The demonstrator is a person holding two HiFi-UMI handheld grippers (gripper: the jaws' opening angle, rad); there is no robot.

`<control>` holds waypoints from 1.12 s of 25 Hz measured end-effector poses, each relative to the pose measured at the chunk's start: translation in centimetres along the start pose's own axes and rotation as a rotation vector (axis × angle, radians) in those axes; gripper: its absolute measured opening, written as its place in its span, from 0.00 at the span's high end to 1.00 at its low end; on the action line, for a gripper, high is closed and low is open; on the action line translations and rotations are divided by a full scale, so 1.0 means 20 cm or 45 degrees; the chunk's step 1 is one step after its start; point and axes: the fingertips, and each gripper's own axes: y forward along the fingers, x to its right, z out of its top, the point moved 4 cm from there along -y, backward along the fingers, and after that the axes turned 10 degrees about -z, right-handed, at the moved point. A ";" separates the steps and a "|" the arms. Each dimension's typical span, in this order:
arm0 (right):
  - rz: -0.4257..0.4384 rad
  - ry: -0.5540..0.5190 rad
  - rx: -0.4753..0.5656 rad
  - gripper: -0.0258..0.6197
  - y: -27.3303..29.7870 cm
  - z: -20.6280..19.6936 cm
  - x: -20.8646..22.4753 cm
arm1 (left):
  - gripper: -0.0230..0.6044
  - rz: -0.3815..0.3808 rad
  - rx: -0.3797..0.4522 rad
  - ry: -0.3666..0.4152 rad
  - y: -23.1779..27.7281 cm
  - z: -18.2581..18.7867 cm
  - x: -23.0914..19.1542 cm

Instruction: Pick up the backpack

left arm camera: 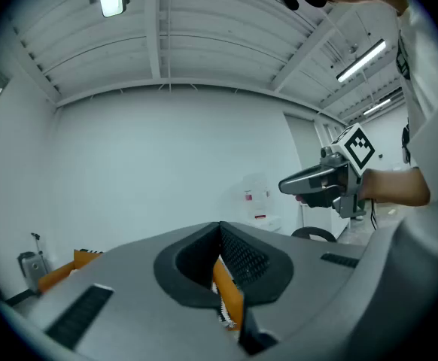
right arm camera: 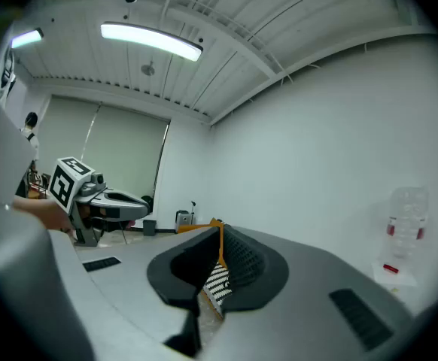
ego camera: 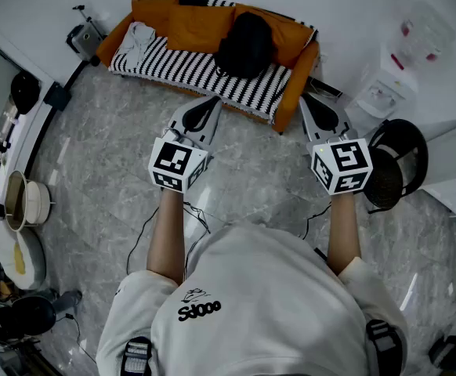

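A person stands facing an orange sofa [ego camera: 308, 55], a gripper in each hand, both held level and pointing at its front edge. The backpack [ego camera: 245, 44], black and slumped, sits on the sofa's seat toward the person's right-hand end, leaning against the back cushions with its base on a striped blanket [ego camera: 185, 67]. It is untouched.

The left gripper [ego camera: 211, 99] hangs just short of the sofa's front edge, roughly in line with the backpack. Its jaws are pressed together with nothing between them; only a sliver of sofa shows through the slit. The right gripper [ego camera: 307, 100] sits near the sofa's front corner by the armrest, its jaws likewise closed and empty.

The step in hand looks to be the approach, and both claws would need to open before they reach the sofa. The bag appears soft, so a pinch on bare fabric may slip; a top handle or strap would likely hold better, though none can be made out from here. Coming in over the seat rather than low along it should keep the blanket out of the jaws.
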 end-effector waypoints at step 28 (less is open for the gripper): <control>0.053 0.067 -0.023 0.89 -0.16 -0.11 0.21 | 0.93 0.015 -0.010 -0.090 0.09 -0.02 0.25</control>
